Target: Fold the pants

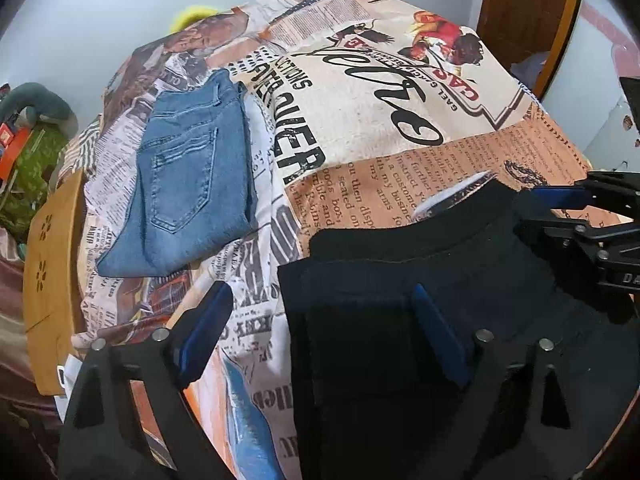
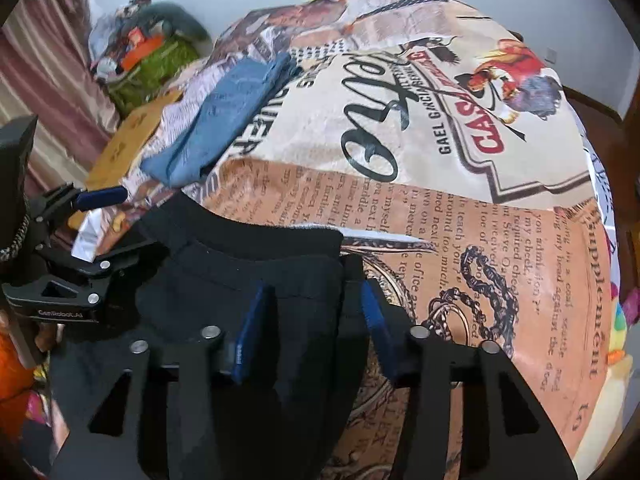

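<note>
Black pants point(image 1: 400, 280) lie on the printed bedspread point(image 1: 400, 160) at the bed's near edge, waistband running 9-to-3 o'clock. The 2 claws work it side by side. Left claw point(image 1: 320, 312), jaws wide, straddles the left edge: 1 finger on the cloth, 1 off it at 9 o'clock. Right claw point(image 2: 312, 312), jaws partly closed, brackets the right edge, not visibly pinching. Folded blue jeans point(image 1: 188, 184) lie well apart at 11 o'clock.

Both wrist cameras look steeply down, close over the black pants point(image 1: 400, 280), sharing the printed bedspread point(image 2: 440, 208).
</note>
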Demonstrator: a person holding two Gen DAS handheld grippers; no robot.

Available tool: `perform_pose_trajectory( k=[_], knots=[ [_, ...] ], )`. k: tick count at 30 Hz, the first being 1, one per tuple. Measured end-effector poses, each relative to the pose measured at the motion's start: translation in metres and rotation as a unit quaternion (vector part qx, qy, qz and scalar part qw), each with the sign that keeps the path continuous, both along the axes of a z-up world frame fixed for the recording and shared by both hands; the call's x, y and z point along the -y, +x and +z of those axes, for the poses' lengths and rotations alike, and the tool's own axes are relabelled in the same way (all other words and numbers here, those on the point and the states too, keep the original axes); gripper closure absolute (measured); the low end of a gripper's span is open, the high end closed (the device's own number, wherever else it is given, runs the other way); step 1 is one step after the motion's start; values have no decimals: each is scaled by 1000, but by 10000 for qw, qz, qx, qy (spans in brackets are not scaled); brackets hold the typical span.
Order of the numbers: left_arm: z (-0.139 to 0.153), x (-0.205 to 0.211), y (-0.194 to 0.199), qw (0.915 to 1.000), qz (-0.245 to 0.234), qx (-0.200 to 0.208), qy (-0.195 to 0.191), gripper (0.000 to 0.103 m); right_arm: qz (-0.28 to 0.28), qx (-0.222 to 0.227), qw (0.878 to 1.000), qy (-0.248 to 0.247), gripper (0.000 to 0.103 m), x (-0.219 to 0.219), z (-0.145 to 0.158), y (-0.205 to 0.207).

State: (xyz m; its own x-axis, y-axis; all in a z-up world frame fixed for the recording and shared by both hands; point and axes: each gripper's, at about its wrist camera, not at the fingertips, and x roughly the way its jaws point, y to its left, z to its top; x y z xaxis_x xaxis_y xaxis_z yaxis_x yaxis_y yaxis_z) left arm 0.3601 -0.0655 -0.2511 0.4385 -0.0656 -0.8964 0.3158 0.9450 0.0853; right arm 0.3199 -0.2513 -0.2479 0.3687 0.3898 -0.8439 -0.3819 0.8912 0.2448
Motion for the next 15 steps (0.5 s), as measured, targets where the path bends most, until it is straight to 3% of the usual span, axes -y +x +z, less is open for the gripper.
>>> perform_pose_trajectory(
  k=[3,6,15],
  knots=[
    [0,-3,0,10000,14,8,-95,18,93,46,9999,-43,77,-1,-2,-2],
    [-2,-5,-1,9999,84,80,-78,19,109,198,9996,-139,84,-4,0,-4],
    [-5,-10,0,9995,263,43,-190,18,89,528,9969,-570,88,-15,4,-9]
  ],
)
